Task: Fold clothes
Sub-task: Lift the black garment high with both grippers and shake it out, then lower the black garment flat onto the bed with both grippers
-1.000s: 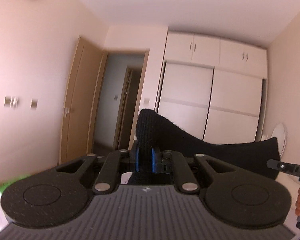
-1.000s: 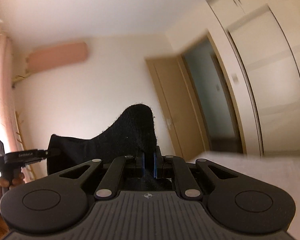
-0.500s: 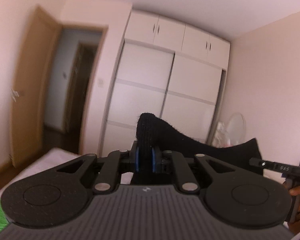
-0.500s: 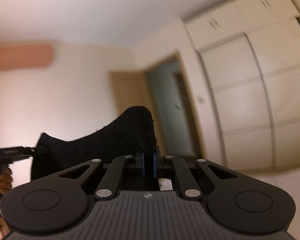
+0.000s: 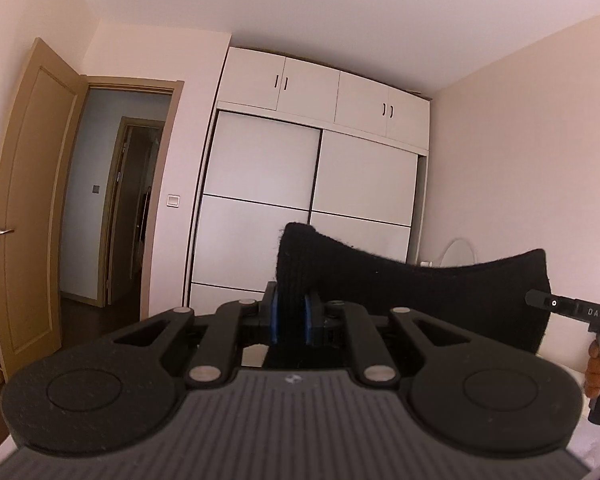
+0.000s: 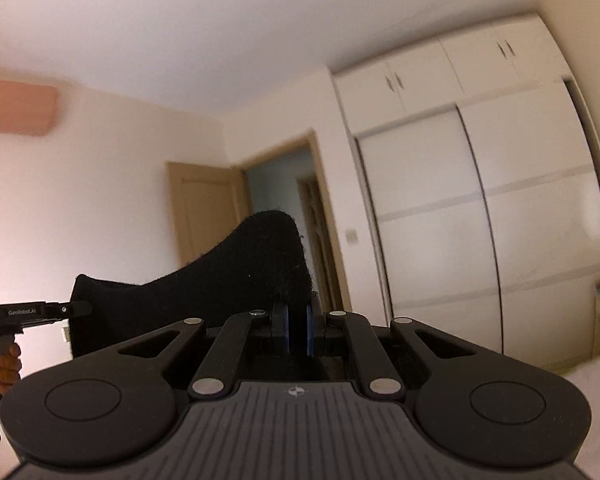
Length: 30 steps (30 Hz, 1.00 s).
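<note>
Against the white sliding-door wardrobe [image 5: 312, 184], the black knitted woollen garment [image 5: 420, 292] hangs in the air, stretched by its top edge between the two tools. To the left of the wardrobe stands the open brown wooden door [image 5: 32, 208], and in front of the wardrobe's lower panels the left tool [image 5: 290, 316] has its blue pads pressed together on one upper corner of the garment. Further right, below the wardrobe's far end, the cloth dips and rises to its other corner, where the right tool [image 6: 296, 330] is likewise clamped on it. Judging by this, the folding itself has barely begun: the piece is lifted and spread wide, no crease is visible, and laying it down and making the folds remains. What hangs lower is hidden.
</note>
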Each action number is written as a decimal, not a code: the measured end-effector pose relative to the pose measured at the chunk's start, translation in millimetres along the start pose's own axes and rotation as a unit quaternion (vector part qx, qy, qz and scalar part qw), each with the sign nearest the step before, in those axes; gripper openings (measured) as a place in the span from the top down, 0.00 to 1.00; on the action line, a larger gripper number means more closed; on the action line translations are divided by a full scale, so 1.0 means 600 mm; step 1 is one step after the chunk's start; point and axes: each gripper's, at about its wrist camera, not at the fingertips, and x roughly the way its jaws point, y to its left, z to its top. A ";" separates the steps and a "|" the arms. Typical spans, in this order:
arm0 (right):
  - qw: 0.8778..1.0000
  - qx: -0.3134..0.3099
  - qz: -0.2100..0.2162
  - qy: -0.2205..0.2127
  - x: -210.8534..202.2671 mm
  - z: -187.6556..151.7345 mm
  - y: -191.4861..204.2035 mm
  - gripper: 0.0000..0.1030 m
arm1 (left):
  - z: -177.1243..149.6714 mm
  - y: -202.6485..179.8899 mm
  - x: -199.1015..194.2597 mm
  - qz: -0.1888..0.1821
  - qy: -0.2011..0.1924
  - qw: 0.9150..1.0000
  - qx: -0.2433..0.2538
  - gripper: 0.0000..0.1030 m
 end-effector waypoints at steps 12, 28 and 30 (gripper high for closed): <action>0.903 -0.136 0.004 0.407 -0.317 -0.492 0.126 0.86 | -0.548 -0.058 -0.322 0.058 0.411 0.908 0.061 0.84; 0.821 0.246 -0.117 0.502 -0.442 -0.702 0.079 0.54 | -0.795 0.011 -0.332 0.136 0.479 0.826 -0.264 0.63; 0.804 0.295 -0.136 0.499 -0.427 -0.721 0.063 0.54 | -0.824 0.035 -0.315 0.143 0.483 0.809 -0.303 0.63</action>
